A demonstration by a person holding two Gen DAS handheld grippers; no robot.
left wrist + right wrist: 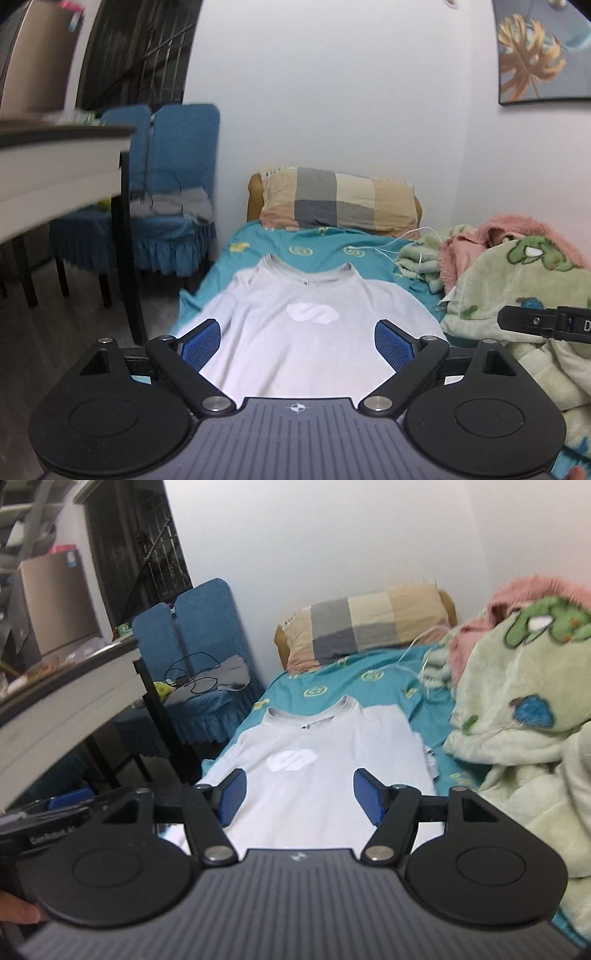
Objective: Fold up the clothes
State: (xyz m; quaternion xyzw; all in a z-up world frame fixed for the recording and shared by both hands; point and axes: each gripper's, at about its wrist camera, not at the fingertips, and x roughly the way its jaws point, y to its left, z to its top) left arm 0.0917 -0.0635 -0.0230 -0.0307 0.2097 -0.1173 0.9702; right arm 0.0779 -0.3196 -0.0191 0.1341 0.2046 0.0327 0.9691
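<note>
The left gripper (297, 345) hovered level over the shirt's (295, 332) hem, jaws spread wide, gripping nothing. The shirt lay flat on the bed (325, 245) (collar toward the pillow (340, 201)). The right gripper (299, 801) hovered alongside, likewise spread and empty.

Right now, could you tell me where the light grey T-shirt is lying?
The light grey T-shirt lies flat on the teal bedsheet, collar toward the checked pillow, in both wrist views. The green fleece blanket is heaped to its right.
</note>
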